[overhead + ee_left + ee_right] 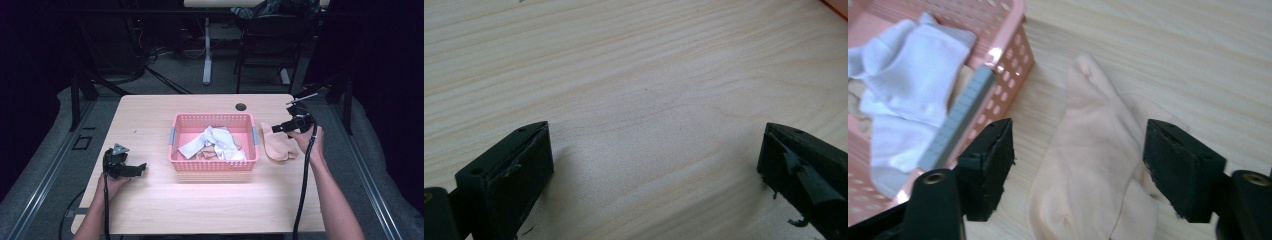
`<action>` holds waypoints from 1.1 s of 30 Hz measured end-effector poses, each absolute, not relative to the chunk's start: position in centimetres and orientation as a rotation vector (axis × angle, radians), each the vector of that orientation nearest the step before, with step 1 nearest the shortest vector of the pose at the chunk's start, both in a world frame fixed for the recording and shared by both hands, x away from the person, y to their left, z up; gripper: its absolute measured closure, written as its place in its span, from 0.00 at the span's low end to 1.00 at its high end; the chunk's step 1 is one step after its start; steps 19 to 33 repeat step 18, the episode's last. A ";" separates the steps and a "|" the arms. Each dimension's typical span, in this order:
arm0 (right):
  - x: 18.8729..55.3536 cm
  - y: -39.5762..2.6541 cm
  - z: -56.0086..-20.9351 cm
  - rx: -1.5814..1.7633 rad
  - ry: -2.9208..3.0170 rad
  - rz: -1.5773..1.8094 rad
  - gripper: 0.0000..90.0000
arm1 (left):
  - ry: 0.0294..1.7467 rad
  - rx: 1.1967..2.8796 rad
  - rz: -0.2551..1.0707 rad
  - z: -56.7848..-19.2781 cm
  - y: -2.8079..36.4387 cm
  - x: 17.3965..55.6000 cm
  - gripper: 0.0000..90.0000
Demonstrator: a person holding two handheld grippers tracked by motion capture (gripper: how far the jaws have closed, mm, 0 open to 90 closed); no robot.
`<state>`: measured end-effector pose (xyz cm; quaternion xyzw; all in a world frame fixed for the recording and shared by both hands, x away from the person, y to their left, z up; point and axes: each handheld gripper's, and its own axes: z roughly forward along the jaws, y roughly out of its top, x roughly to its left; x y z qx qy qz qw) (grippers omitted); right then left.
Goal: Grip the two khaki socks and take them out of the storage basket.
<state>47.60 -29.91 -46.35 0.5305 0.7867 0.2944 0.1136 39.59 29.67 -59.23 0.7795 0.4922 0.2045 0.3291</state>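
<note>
Nearest the front edge of the bench [210, 210], toward its left side, the left gripper [131, 170] is held low over bare wood in the person's left hand [111, 186]. Its jaws are spread wide with nothing between them, as is seen in the left gripper view, where only pale wood grain lies between the left gripper [651, 165] jaws.

Farther in, at the middle of the bench, a pink basket [214, 164] is set with its long sides parallel to the front edge. White socks [216, 141] are heaped inside it, and something beige is glimpsed beneath them, possibly another sock, though this cannot be made out clearly.

Just beside the basket's right end, a beige sock [278, 145] is laid flat on the wood, near the right edge of the bench. The right gripper [279, 129] is held above the far end of this sock by the right hand [307, 137]. In the right gripper view, the right gripper [1078, 165] jaws are parted on either side of the beige sock [1083, 165] without closing on it; the pink basket [1013, 55] wall and the white socks [908, 85] are seen to the left.
</note>
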 end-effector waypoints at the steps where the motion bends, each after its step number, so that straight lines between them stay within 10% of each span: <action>1: 47.5 -29.7 -46.0 1.538 2.311 0.874 0.26 | 1.288 2.040 0.535 -59.2 29.7 39.6 0.01; 33: 45.9 -23.5 -43.6 1.313 2.450 0.862 0.10 | 1.280 2.041 0.532 -59.2 29.7 39.6 0.01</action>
